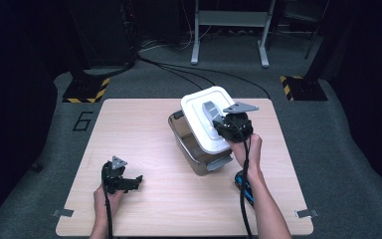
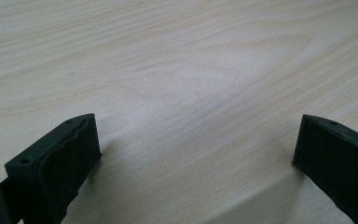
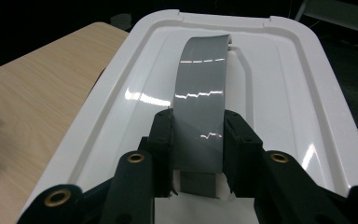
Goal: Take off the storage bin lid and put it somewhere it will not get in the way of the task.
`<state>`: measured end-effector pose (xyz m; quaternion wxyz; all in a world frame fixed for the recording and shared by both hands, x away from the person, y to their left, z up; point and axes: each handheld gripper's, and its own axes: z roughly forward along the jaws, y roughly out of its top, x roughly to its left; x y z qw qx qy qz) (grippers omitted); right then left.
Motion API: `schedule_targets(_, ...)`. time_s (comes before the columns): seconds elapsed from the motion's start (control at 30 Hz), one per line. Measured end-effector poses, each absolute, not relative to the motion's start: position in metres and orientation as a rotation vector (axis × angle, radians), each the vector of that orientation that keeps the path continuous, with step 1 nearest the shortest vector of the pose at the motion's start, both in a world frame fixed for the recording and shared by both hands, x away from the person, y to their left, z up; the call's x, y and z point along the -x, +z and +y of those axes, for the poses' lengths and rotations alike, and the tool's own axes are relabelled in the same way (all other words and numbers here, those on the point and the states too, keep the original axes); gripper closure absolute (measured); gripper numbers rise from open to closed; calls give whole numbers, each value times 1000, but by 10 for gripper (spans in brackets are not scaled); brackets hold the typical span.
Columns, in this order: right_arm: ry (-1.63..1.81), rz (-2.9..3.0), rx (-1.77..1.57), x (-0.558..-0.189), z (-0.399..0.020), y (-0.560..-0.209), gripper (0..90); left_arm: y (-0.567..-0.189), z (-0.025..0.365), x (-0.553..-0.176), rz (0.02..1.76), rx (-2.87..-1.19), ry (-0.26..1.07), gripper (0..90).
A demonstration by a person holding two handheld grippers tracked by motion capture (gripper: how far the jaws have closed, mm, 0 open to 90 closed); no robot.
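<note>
White lid (image 1: 206,117) is sitting tilted above the clear bin (image 1: 194,147), lifted off it on the near right side, toward the far right part of the bench (image 1: 144,124). Right hand-held gripper (image 1: 227,128) is clamping the lid's grey handle (image 3: 200,109), jaws pressing both sides of the strap in the right gripper view, nearly closed on it. Bin is resting on the bench, its grey latch (image 1: 220,163) hanging off the near side. Left hand-held gripper (image 1: 134,182) is lying low near the near left corner, jaws spread wide with nothing between them, bare wood showing in the left gripper view. Blue-and-black object (image 1: 244,186) is lying near the right forearm, by the near right edge; too hidden to identify.
</note>
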<state>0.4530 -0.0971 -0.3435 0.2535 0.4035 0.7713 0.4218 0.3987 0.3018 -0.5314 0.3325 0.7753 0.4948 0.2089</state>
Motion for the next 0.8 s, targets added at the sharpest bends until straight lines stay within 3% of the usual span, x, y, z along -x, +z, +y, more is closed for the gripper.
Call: schedule_targets(0.8, 1127, 1942, -1194, -454, -159, -323, 676, -531, 302, -399, 1284, -2036, 552, 2)
